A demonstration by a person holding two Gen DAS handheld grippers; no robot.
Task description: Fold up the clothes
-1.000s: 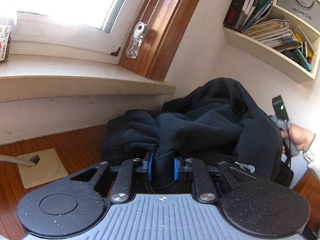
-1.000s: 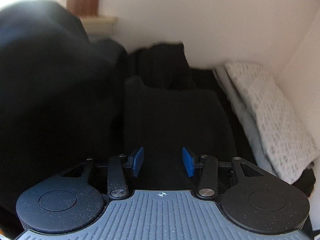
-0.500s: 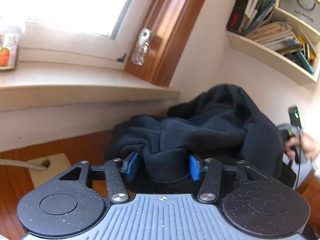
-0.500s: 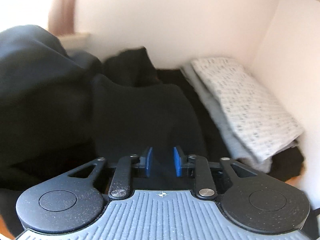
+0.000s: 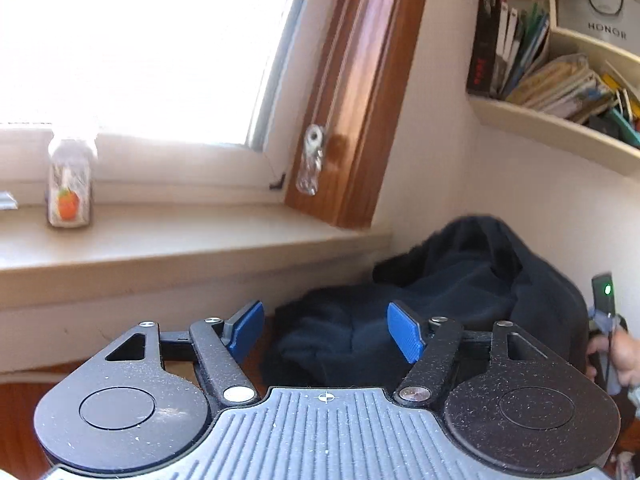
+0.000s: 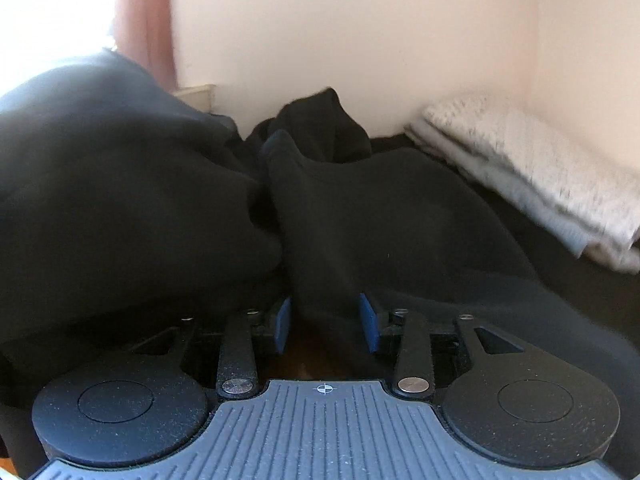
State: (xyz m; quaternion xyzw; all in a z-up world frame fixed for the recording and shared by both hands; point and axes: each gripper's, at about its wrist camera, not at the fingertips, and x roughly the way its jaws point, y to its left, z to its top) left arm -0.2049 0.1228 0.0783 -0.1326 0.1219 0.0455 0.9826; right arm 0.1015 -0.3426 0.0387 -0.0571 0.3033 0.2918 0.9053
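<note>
I am looking at the heaped dark navy fleece garment [image 5: 436, 304], which is lying bunched on the wooden surface in the corner below the pale stone windowsill [image 5: 168, 248] and against the white wall. From the right wrist view the same dark fleece [image 6: 380, 216] is filling most of the frame, with one mound rising on the left and a flatter panel running toward me. Behind it, to the right, I am seeing a folded white speckled cloth stack [image 6: 532, 176] resting against the wall, just beside the dark fabric.

Up high in the left wrist view, the cream wall shelf [image 5: 556, 128] is carrying books and papers.

My left gripper [image 5: 326, 334] is sitting with its blue pads wide apart and nothing between them, the fleece lying just beyond the tips. My right gripper [image 6: 326, 322] is pinching a fold of the dark fleece, both blue pads pressing on the cloth.

At the far right of the left wrist view, a hand [image 5: 616, 356] is holding the other tool's handle. A small clear bottle with an orange label [image 5: 69, 184] is standing on the sill.
</note>
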